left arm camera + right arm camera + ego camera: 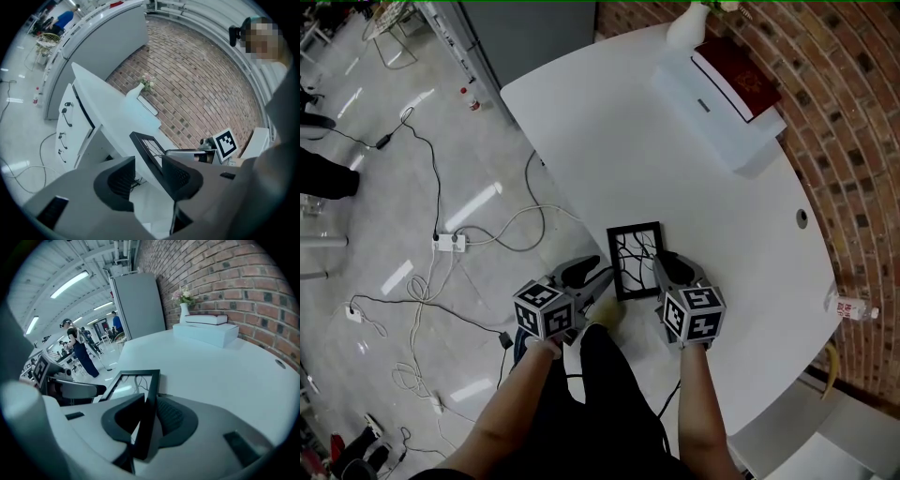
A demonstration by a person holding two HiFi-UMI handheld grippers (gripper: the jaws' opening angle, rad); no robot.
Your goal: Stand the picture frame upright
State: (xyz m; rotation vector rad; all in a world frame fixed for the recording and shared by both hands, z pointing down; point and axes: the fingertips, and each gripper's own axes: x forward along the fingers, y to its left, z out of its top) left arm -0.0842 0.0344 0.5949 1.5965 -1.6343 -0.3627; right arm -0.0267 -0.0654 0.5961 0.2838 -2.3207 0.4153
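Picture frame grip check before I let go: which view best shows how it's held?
Right gripper view: the edge of the picture frame sits clamped between the fingers of the right gripper. Head view shows the whole frame from above, with the grip small. Left gripper view shows it beyond the open left gripper.

Left hand-held gripper (592, 275) jaws wide apart, right hand-held gripper (664, 265) clamped on picture frame (635, 260) edge, forearms bare

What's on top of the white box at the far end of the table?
A dark red book lies flat on the white box. What lies under the book, and inside the box, is hidden.
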